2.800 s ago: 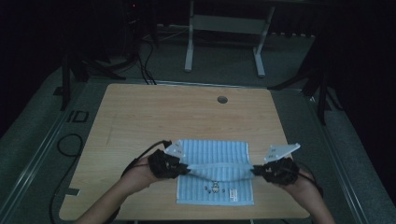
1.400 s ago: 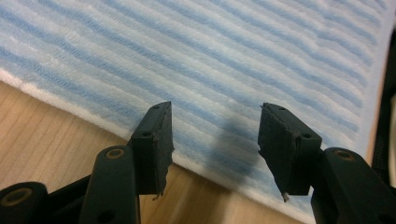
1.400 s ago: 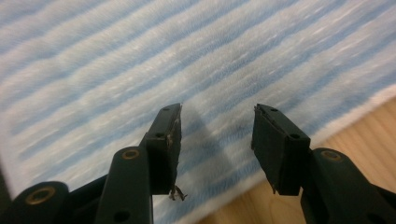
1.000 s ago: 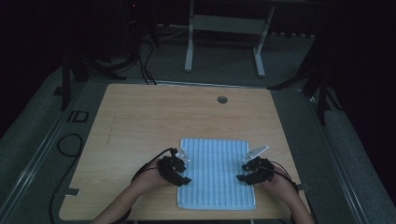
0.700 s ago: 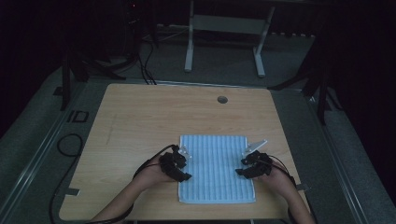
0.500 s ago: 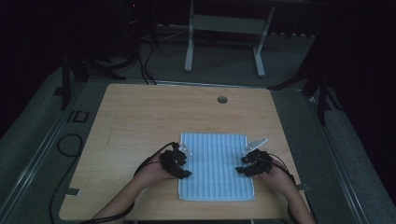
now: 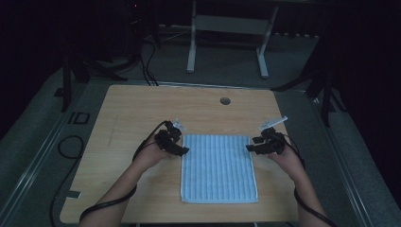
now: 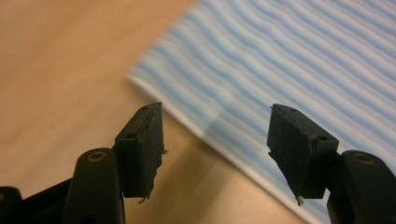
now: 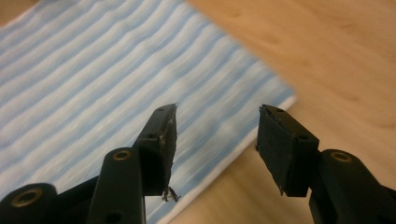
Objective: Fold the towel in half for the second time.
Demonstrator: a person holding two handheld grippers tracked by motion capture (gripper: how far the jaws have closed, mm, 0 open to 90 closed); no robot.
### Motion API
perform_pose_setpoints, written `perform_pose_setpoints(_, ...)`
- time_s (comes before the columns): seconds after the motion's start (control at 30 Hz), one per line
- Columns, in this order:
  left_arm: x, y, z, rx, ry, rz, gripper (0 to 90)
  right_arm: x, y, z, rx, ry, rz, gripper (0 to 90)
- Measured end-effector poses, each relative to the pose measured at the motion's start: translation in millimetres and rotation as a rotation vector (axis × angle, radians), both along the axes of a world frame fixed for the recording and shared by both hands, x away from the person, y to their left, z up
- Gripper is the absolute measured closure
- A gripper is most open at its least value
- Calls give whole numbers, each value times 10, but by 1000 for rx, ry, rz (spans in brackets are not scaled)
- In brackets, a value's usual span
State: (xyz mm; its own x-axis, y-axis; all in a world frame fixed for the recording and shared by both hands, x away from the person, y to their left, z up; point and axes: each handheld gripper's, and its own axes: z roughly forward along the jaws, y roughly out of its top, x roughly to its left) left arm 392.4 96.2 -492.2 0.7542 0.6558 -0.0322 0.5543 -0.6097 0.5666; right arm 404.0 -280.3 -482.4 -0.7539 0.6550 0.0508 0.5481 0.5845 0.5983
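A blue-and-white striped towel [image 7: 218, 168] lies flat on the wooden table [image 7: 142, 109], near its front edge. My left gripper [image 7: 184, 150] hovers at the towel's far left corner, jaws apart with nothing between them; they have just been opening. In the left gripper view the left gripper [image 8: 215, 140] looks down on the towel's edge [image 8: 303, 56] and bare wood. My right gripper [image 7: 249, 148] hovers at the far right corner, also open and empty. The right gripper view has the right gripper [image 9: 215, 144] over the towel's corner [image 9: 93, 70].
A round cable hole [image 7: 225, 100] sits near the table's far edge. Black cables [image 7: 71, 142] lie on the floor at the left. A white metal frame [image 7: 227, 28] stands beyond the table. Bare wood surrounds the towel.
Both hands have moved away from the person and risen, from the towel's sides to its far corners. The towel, held up 2.8 s ago, now lies flat and released.
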Motion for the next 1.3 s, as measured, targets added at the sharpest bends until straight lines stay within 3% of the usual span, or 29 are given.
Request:
perform_pose_setpoints(0.03,0,0,0,0,0,0,362,0,0,0,0,0,0,470)
perform_pose_setpoints(0.07,106,45,35,-35,-25,24,362,138,-16,9,-5,1,-19,469)
perform_pose_setpoints(0.1,106,45,35,-35,-25,24,362,138,-16,9,-5,1,-19,469)
perform_pose_setpoints(0.13,210,65,52,-57,-27,31,362,264,-31,4,-7,-8,-37,481)
perform_pose_setpoints(0.2,278,61,46,-44,-24,28,362,311,-36,-2,1,5,-40,481)
perform_pose_setpoints(0.27,389,50,17,-48,2,32,362,478,-8,-50,-7,38,-40,481)
perform_pose_setpoints(0.47,642,-18,-142,-79,79,31,382,623,71,-172,-75,78,-49,481)
perform_pose_setpoints(0.5,659,-29,-165,-74,87,30,386,651,81,-224,-66,109,-47,481)
perform_pose_setpoints(0.57,690,-53,-221,-54,100,29,404,667,86,-266,-71,122,-50,487)
perform_pose_setpoints(0.73,712,-94,-358,12,131,11,542,686,100,-366,-109,152,-48,577)
perform_pose_setpoints(0.8,693,-98,-390,12,135,-9,643,691,113,-389,-136,158,-41,632)
perform_pose_setpoints(0.87,683,-92,-391,-15,148,-15,759,690,127,-406,-137,170,-32,733)
perform_pose_setpoints(0.93,671,-96,-360,-17,121,-4,856,684,137,-399,-125,167,-20,849)
perform_pose_setpoints(0.97,661,-102,-335,-13,107,-8,866,679,141,-381,-125,155,-23,862)
perform_pose_setpoints(1.1,635,-112,-236,-12,69,-14,873,670,144,-301,-119,126,-23,871)
perform_pose_setpoints(1.13,599,-104,-117,-12,32,-27,873,665,139,-263,-113,113,-26,872)
perform_pose_setpoints(1.17,589,-91,-72,-27,29,-29,873,641,126,-148,-92,82,-17,872)
perform_pose_setpoints(1.3,488,-13,115,-76,-22,-36,872,555,106,53,-59,36,-3,872)
